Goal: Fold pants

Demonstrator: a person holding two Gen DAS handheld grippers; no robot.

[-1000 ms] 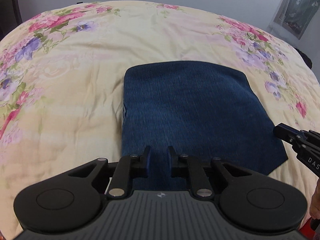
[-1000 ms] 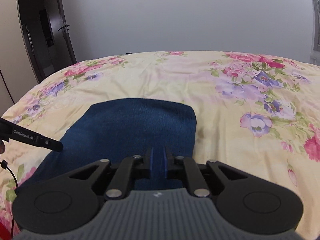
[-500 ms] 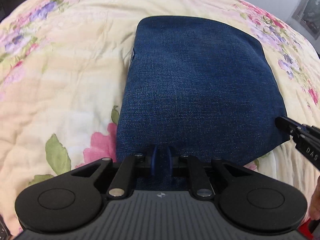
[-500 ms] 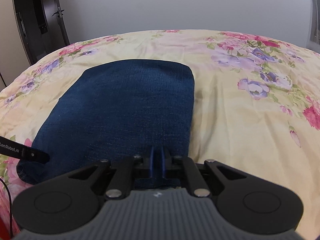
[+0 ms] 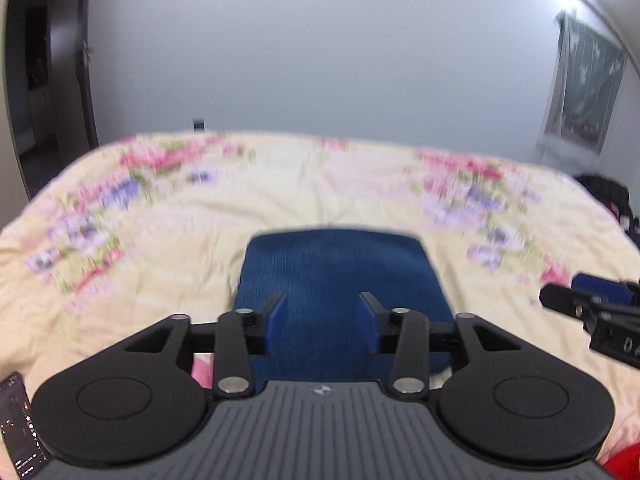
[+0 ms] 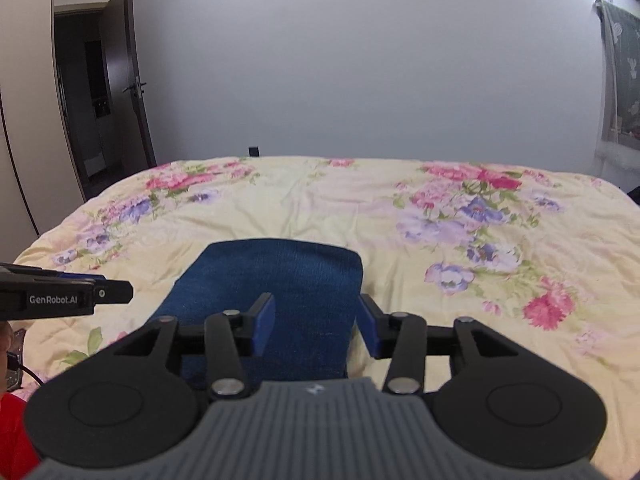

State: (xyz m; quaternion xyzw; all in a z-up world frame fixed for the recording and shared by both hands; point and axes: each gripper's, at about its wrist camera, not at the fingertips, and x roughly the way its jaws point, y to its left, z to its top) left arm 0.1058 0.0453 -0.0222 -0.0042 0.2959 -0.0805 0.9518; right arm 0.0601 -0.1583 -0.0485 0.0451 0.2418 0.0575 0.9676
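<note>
The blue denim pants (image 5: 336, 272) lie folded into a flat rectangle on the floral bedspread (image 5: 168, 248); they also show in the right wrist view (image 6: 280, 280). My left gripper (image 5: 322, 320) is open and empty, raised above the near edge of the pants. My right gripper (image 6: 316, 324) is open and empty, above the pants' near right part. Each gripper shows at the edge of the other's view: the right one (image 5: 592, 308), the left one (image 6: 80, 292). The left wrist view is blurred by motion.
The bed reaches a plain grey wall (image 6: 360, 60). An open dark doorway (image 6: 96, 112) is at the far left. A cloth hangs on the wall at the right (image 5: 580, 92). A phone (image 5: 20, 428) sits at the lower left. Dark items (image 5: 604, 192) lie off the bed's right side.
Both grippers have opened and let go of the pants' near edge. Both have lifted and tilted up, so the wall now fills the upper views.
</note>
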